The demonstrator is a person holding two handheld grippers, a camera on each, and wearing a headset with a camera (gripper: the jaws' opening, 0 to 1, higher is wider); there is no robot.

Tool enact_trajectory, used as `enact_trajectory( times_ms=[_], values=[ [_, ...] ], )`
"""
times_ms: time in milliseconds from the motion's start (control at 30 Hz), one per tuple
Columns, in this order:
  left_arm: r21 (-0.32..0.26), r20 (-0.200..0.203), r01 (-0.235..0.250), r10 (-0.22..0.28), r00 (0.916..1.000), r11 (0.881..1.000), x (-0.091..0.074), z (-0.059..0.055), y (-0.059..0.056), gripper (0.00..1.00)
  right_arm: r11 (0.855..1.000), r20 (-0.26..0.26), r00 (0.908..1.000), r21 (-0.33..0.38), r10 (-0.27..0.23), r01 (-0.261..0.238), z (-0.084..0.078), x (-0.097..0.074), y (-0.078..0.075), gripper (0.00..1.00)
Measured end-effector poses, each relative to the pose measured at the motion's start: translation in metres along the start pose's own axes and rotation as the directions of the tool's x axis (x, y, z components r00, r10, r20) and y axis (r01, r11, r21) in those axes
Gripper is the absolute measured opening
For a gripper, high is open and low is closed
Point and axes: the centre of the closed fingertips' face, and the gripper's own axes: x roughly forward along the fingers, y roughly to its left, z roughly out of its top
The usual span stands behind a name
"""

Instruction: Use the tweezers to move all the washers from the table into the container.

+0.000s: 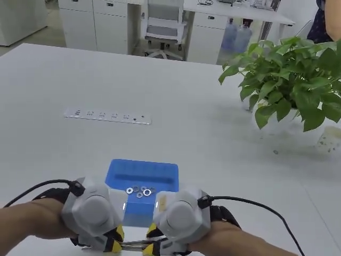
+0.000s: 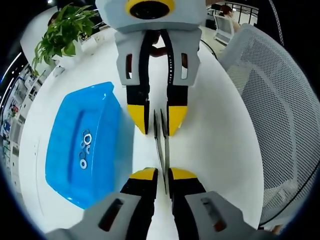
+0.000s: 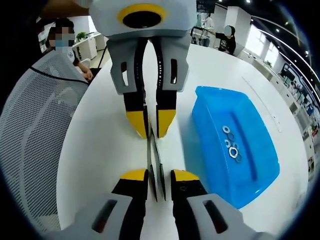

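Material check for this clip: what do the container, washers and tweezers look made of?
The container: glossy blue plastic, judging by its rounded moulded corners. The washers: shiny silvery rings, probably steel. The tweezers: thin grey blades with a sheen, likely metal.

Open-plan office: beyond the far edge of a wide white table (image 1: 213, 138) stand white drawer cabinets (image 1: 93, 24) and a swivel chair (image 1: 165, 26) at another desk (image 1: 245, 13). A power strip (image 1: 107, 116) lies on the table, and a potted plant (image 1: 290, 74) stands near its right edge.
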Motion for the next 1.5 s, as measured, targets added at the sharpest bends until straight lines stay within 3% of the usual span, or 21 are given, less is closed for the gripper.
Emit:
enact_trajectory(
  times_ms=[167, 367, 500, 600, 667, 800, 1000, 1067, 1200, 1367, 1500],
  values=[
    [-0.037, 0.009, -0.023, 0.023, 0.9997, 0.999, -0.009, -0.003, -0.001, 0.23, 0.999, 0.02, 0.999, -0.003, -0.041, 0.041, 0.0, -0.011, -0.002, 0.23],
    [-0.142, 0.087, -0.044, 0.057, 0.9946, 0.989, -0.029, 0.001, -0.004, 0.32, 0.992, 0.086, 0.9904, 0.068, -0.108, 0.102, 0.004, -0.033, -0.013, 0.31],
    [-0.187, 0.131, -0.073, 0.099, 0.9865, 0.98, -0.045, 0.003, -0.001, 0.42, 0.978, 0.146, 0.9736, 0.141, -0.175, 0.155, 0.007, -0.055, -0.025, 0.37],
    [-0.226, 0.164, -0.096, 0.135, 0.9771, 0.969, -0.058, 0.004, 0.002, 0.5, 0.957, 0.188, 0.953, 0.215, -0.238, 0.197, 0.005, -0.073, -0.034, 0.44],
    [-0.238, 0.176, -0.111, 0.155, 0.9721, 0.965, -0.065, 0.004, 0.003, 0.54, 0.947, 0.183, 0.9458, 0.232, -0.268, 0.224, -0.002, -0.083, -0.037, 0.48],
    [-0.285, 0.221, -0.139, 0.207, 0.953, 0.948, -0.079, 0.006, 0.005, 0.63, 0.928, 0.183, 0.9341, 0.277, -0.307, 0.251, -0.015, -0.097, -0.04, 0.56],
    [-0.337, 0.252, -0.158, 0.25, 0.9347, 0.928, -0.089, 0.0, 0.008, 0.77, 0.907, 0.18, 0.9251, 0.327, -0.334, 0.264, -0.031, -0.11, -0.042, 0.7],
    [-0.351, 0.257, -0.155, 0.254, 0.9325, 0.924, -0.089, 0.0, 0.007, 0.83, 0.904, 0.184, 0.9235, 0.339, -0.336, 0.262, -0.034, -0.112, -0.042, 0.76],
    [-0.352, 0.25, -0.171, 0.268, 0.9303, 0.92, -0.09, 0.0, 0.007, 0.92, 0.904, 0.184, 0.9248, 0.342, -0.333, 0.257, -0.039, -0.115, -0.038, 0.85],
    [-0.368, 0.279, -0.178, 0.292, 0.9147, 0.912, -0.097, 0.008, 0.013, 0.99, 0.909, 0.175, 0.9324, 0.335, -0.317, 0.246, -0.048, -0.113, -0.033, 0.96],
    [-0.375, 0.293, -0.18, 0.3, 0.9077, 0.909, -0.099, 0.01, 0.016, 0.99, 0.906, 0.186, 0.9291, 0.347, -0.319, 0.242, -0.049, -0.115, -0.031, 1.0]
  ],
)
